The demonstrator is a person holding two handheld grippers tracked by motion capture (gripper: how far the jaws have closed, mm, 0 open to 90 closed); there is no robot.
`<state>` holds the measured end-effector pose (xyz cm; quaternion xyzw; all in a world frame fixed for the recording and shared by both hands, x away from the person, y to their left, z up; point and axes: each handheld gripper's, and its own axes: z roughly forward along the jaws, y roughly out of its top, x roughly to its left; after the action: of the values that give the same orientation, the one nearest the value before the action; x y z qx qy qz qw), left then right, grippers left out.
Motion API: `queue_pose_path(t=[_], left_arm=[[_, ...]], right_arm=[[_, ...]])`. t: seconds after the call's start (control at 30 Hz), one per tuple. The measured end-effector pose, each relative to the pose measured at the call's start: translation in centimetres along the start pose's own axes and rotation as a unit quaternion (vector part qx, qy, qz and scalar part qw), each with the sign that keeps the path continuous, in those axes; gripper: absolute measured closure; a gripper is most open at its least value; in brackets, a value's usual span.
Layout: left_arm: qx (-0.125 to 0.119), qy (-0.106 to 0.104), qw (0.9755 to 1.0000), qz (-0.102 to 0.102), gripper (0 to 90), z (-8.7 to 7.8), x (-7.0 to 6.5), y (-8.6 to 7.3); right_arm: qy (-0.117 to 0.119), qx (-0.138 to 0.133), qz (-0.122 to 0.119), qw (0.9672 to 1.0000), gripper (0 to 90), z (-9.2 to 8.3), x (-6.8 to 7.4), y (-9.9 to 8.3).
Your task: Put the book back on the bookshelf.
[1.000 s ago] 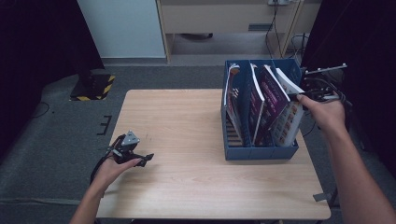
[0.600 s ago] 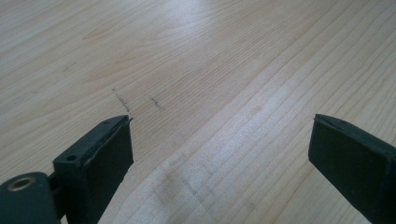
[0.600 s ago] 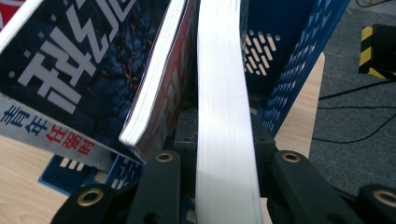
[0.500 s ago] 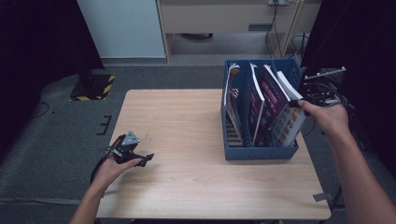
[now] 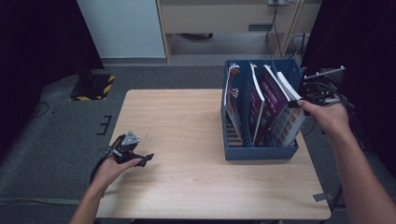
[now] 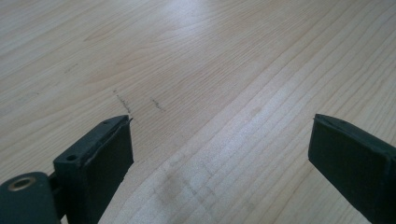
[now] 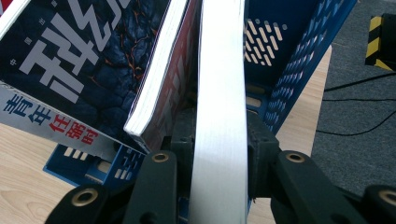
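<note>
Here we log the right gripper (image 5: 299,100) at the far right of the pale wooden table (image 5: 187,186), its jaws clamped on the white page edge of a thick book (image 7: 219,116) that sits in the rightmost slot of the blue perforated plastic file rack (image 5: 261,151). In the right gripper view the pads press both faces of the book, with the page block running straight up between them. The book stands leaning, its long axis sloping from the rack floor up and toward the person's right, upper corner pointing out over the rack's right wall; its cover is purple with a multicoloured lower part in the high view. Beside it we note a dark-covered magazine with large pale characters (image 7: 79,60) and a red-covered one (image 7: 168,93) tilted against it, and further magazines (image 5: 233,100) in the left slots. The left gripper (image 5: 140,160) rests low on the table near the left front edge, jaws wide apart with nothing between them, bare wood grain under them. Risks, as we judge them: the grip is near one corner, so the book may pivot and slip; a lift could drag the neighbouring magazines; and the rack, unrestrained, may tip or slide toward the table's right edge, which it stands close to.
</note>
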<state>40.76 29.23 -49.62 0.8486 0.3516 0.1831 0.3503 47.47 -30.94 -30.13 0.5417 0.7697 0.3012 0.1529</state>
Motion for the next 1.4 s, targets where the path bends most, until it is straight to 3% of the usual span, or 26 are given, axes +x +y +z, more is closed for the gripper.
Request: queue_pose_path(t=[0.8,1.17,1.4], left_arm=[[-0.001,-0.001,1.0000,-0.001,6.3,0.1,-0.1,0.0],[-0.001,-0.001,1.0000,-0.002,6.4,0.0,0.0,0.0],[0.001,-0.002,1.0000,-0.001,6.4,0.1,0.0,0.0]], right_arm=[[0.001,0.005,-0.001,1.0000,70.5,0.7,0.0,1.8],[-0.023,0.001,-0.008,0.9997,74.1,0.6,0.4,1.6],[-0.038,-0.012,0.006,0.9992,74.2,0.8,0.1,1.6]])
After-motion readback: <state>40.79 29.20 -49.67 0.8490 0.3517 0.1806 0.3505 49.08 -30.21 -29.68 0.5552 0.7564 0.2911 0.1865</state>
